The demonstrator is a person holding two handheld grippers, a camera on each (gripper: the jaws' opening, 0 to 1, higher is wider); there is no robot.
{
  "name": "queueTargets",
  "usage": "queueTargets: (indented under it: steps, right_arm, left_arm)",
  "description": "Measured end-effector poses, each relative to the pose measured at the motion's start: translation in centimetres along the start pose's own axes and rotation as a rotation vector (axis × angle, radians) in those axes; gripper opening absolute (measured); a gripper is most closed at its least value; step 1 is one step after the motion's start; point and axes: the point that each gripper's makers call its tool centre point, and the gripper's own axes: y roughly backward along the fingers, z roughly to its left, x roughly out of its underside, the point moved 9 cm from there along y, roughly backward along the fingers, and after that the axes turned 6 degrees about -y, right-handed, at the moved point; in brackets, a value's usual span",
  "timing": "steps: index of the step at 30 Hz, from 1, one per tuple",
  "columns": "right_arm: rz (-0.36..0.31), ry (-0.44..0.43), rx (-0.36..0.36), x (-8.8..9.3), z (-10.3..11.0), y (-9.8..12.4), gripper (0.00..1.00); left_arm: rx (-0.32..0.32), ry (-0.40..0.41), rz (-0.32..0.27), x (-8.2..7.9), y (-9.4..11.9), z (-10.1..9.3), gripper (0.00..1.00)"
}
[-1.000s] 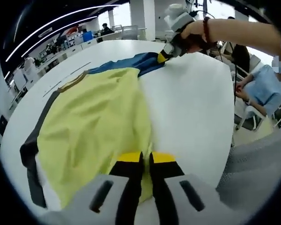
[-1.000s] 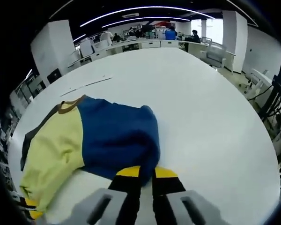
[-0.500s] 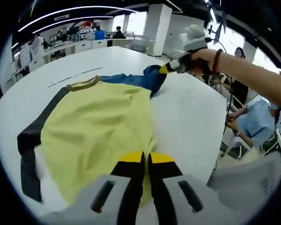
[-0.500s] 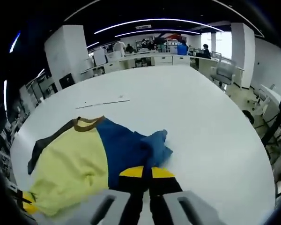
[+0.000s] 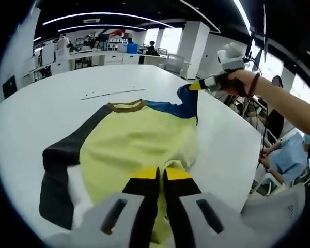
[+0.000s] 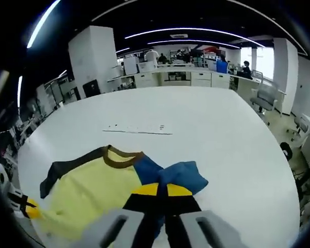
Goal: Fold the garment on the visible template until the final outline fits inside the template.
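Note:
A T-shirt with a yellow body [image 5: 137, 142], a dark sleeve [image 5: 59, 165], a brown collar [image 5: 125, 106] and a blue sleeve [image 5: 183, 106] lies on the white table [image 5: 36, 119]. My left gripper [image 5: 157, 173] is shut on its yellow hem at the near edge. My right gripper [image 5: 200, 85], held in a hand, is shut on the blue sleeve and holds it off the table. In the right gripper view, the right gripper [image 6: 163, 190] pinches the bunched blue sleeve [image 6: 183, 177] beside the yellow body [image 6: 88, 196]. The left gripper [image 6: 27, 209] shows at the far left.
A thin strip of marks [image 6: 137, 128] lies on the table beyond the collar, also visible as marks [image 5: 111, 93] in the left gripper view. A seated person [image 5: 287, 152] is past the table's right edge. Desks and chairs [image 6: 266, 95] stand beyond the far edge.
The right gripper has risen with the blue sleeve, which has bunched up and left the table. The left gripper has kept its hold on the yellow hem. The shirt has slid toward the marks.

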Motion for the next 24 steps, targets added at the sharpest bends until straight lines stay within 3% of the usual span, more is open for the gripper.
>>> queueTargets:
  steps: [8, 14, 24]
  right_arm:
    - [0.009, 0.045, -0.057, -1.2, 3.0, -2.2, 0.00]
    - [0.032, 0.051, -0.088, -1.4, 4.0, -5.0, 0.00]
    - [0.118, 0.035, -0.123, 0.4, 5.0, -9.3, 0.00]
  left_arm:
    - [-0.081, 0.070, -0.011, 0.9, -0.3, 2.9, 0.00]
    - [-0.133, 0.109, -0.003, 1.9, -1.0, 4.8, 0.00]
    - [-0.183, 0.128, 0.053, 3.4, -2.6, 6.4, 0.01]
